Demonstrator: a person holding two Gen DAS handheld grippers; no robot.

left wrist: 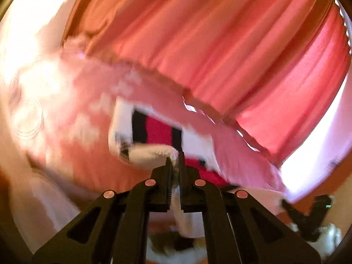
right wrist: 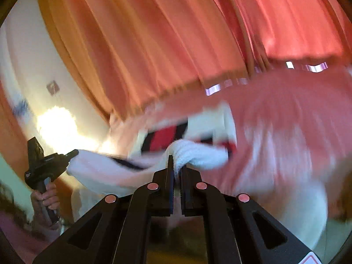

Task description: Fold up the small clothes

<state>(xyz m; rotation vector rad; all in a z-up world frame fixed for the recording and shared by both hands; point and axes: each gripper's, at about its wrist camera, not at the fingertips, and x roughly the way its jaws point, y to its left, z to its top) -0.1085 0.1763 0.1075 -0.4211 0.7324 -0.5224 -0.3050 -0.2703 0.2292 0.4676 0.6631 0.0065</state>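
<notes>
A small white garment with red and black stripes (left wrist: 154, 147) hangs stretched in the air between both grippers. My left gripper (left wrist: 175, 160) is shut on one white edge of it. My right gripper (right wrist: 176, 165) is shut on another white edge (right wrist: 193, 154). In the right wrist view the left gripper (right wrist: 44, 165) shows at the left, held by a hand, with the garment running to it. In the left wrist view the right gripper (left wrist: 308, 213) shows at the lower right. The picture is blurred by motion.
Red-orange curtains (left wrist: 209, 44) fill the background in both views (right wrist: 154, 44). A surface with a pink patterned cloth (left wrist: 88, 114) lies behind the garment. A bright light (right wrist: 57, 127) glares on the pale wall at the left.
</notes>
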